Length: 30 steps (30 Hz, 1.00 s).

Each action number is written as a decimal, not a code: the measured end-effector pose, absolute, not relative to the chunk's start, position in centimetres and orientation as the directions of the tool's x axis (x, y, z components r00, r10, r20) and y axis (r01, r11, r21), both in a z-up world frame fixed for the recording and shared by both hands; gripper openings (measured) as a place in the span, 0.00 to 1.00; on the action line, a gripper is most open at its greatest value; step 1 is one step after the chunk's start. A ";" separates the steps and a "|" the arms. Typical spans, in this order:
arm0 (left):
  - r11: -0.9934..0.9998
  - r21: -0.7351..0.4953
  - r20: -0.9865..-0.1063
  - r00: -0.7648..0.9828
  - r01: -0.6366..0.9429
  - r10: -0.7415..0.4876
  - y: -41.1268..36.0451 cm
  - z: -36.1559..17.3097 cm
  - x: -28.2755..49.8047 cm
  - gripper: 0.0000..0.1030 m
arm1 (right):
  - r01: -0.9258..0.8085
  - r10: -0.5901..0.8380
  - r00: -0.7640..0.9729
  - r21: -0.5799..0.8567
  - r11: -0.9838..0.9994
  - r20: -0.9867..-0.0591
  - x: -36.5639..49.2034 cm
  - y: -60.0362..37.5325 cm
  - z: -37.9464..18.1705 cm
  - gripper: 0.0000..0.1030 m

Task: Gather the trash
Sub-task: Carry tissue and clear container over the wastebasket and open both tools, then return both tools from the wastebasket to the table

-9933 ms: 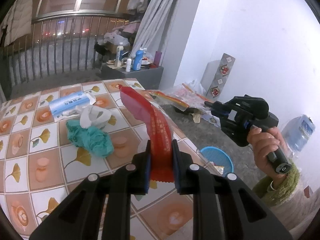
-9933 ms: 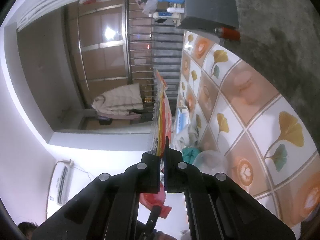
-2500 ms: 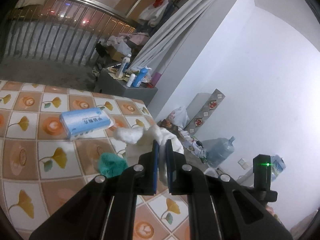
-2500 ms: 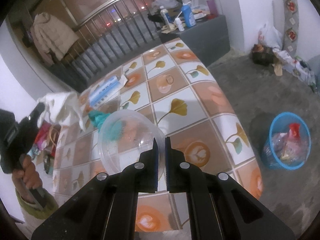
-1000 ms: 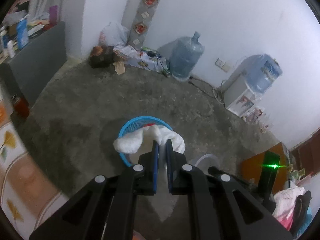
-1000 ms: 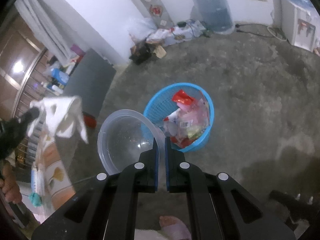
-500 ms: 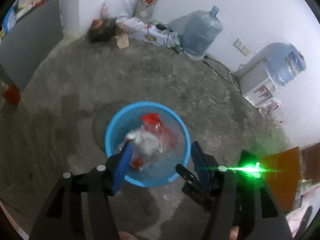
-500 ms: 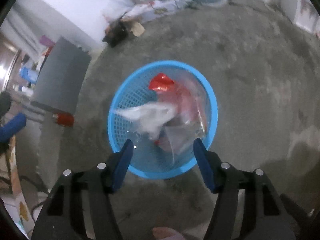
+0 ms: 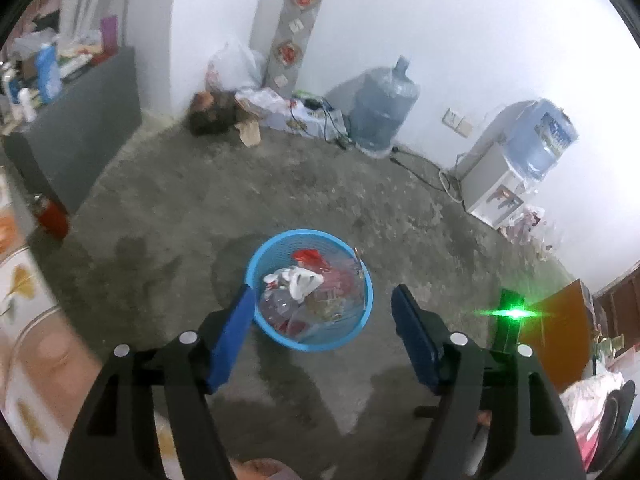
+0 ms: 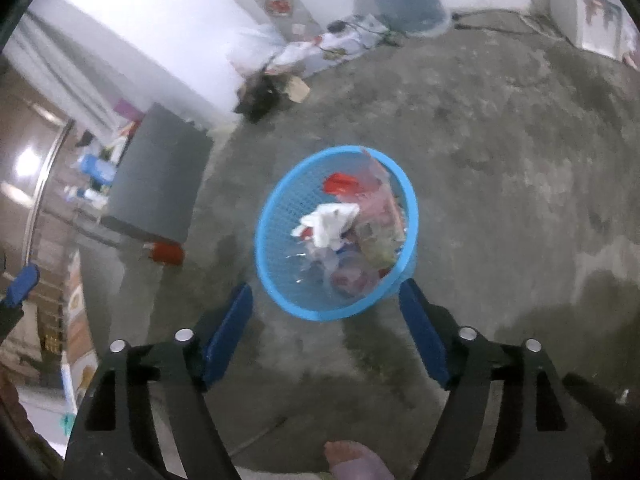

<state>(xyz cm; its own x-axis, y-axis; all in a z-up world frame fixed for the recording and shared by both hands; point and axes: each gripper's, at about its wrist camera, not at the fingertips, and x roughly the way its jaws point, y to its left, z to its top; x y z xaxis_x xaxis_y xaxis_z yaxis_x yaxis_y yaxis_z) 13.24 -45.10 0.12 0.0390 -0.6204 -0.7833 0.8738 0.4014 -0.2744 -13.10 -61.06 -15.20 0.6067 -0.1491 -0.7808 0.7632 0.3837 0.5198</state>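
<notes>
A blue mesh trash basket (image 9: 260, 254) stands on the grey concrete floor; it also shows in the right wrist view (image 10: 276, 208). In it lie a crumpled white tissue (image 9: 298, 280), a red wrapper (image 9: 308, 257) and a clear plastic lid (image 9: 280, 306). The tissue also shows in the right wrist view (image 10: 328, 220). My left gripper (image 9: 323, 304) is open and empty above the basket. My right gripper (image 10: 326, 302) is open and empty above the basket's near rim.
A grey cabinet (image 9: 80, 128) stands at the left with a red can (image 9: 50, 216) at its foot. A water jug (image 9: 382, 108) and a water dispenser (image 9: 516, 168) stand along the wall. The tiled table edge (image 9: 24, 320) is at the left. A bare foot (image 10: 352, 460) is below.
Both grippers were shut on trash one second ago, the left on the white tissue, the right on the clear lid. Both opened; tissue and lid now lie in the basket. Both views have pulled back.
</notes>
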 end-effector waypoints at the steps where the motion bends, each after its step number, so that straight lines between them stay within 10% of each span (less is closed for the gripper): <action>1: 0.404 -0.274 -0.772 0.051 0.873 -0.634 -43.5 0.9 13.1 0.67 | 0.760 -0.147 0.608 0.517 0.395 -0.781 -12.6 -60.9 -14.9 0.74; 19: 0.735 -0.199 -0.661 0.465 0.649 -0.589 -11.5 6.4 17.6 0.72 | 0.493 -0.035 0.705 0.454 0.743 -0.708 -5.3 -50.0 -3.3 0.80; 30: 0.804 -0.241 -0.609 0.560 0.544 -0.561 1.1 5.8 28.9 0.77 | -0.062 0.282 0.681 0.330 0.942 -0.676 7.2 -32.0 2.0 0.86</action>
<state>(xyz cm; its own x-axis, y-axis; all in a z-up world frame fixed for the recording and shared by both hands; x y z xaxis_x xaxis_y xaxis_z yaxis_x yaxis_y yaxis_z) 28.89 1.07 5.79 0.5605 -0.5614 -0.6089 0.5437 0.8040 -0.2409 7.25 -32.02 1.95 0.6811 0.2819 -0.6758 -0.0620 0.9418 0.3303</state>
